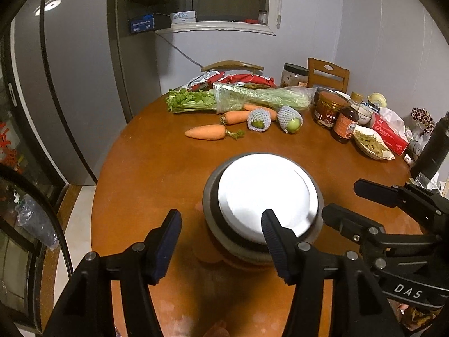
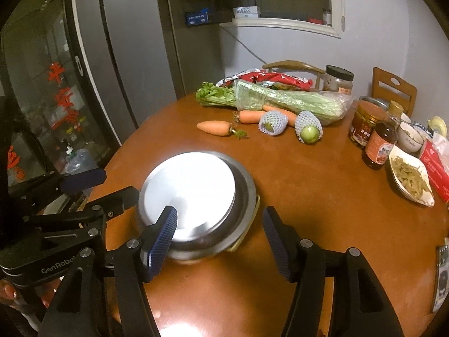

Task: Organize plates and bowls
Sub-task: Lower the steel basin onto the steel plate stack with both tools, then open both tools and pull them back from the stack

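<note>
Resting at the centre of both frames on the round brown table [image 1: 146, 168], a stack of steel bowls [image 1: 213, 196] carries a white plate [image 1: 266, 193] on top. The left tongs [image 1: 221, 241] stand apart, gripping nothing, one pad overlapping the plate's near edge. The right tongs [image 2: 221, 236] also stand apart and empty, just beside the stack. Carrots [image 1: 206, 132], celery [image 1: 252, 98] and jars [image 1: 327, 109] crowd the upper part.

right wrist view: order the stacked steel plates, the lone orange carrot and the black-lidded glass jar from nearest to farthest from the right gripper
1. Stacked steel plates: right at the right gripper, partly behind its left finger.
2. Lone orange carrot: mid-table, beyond the plates.
3. Black-lidded glass jar: far edge of the table, right of the red snack bags.
</note>
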`<state>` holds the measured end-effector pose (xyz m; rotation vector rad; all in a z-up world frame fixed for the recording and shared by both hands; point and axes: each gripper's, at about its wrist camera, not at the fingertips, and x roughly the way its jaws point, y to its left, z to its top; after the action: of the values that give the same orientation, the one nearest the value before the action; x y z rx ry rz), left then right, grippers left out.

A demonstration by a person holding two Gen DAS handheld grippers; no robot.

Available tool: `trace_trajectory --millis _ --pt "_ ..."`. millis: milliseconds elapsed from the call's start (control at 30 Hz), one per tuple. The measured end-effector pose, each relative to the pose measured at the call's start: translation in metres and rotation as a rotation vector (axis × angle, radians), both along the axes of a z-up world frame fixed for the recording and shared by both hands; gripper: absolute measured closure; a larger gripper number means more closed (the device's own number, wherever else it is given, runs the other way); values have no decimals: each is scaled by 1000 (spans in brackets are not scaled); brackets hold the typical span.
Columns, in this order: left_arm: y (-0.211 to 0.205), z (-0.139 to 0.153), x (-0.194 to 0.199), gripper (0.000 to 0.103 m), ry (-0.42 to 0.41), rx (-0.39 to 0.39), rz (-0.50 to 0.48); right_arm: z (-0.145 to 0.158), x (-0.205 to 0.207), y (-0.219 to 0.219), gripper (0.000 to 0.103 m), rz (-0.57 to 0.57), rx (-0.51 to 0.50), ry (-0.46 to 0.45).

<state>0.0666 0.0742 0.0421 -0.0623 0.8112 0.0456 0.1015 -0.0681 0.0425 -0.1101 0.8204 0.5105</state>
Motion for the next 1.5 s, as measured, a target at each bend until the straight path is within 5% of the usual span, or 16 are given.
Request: trace_trajectory --millis 700,1500 --pt "-10 -22 -73 43 -15 -10 32 -14 -81 -27 34 -50 30 -37" --pt "-27 -30 -105 43 -16 7 9 -27 -120 -45 32 -91 37 -50"
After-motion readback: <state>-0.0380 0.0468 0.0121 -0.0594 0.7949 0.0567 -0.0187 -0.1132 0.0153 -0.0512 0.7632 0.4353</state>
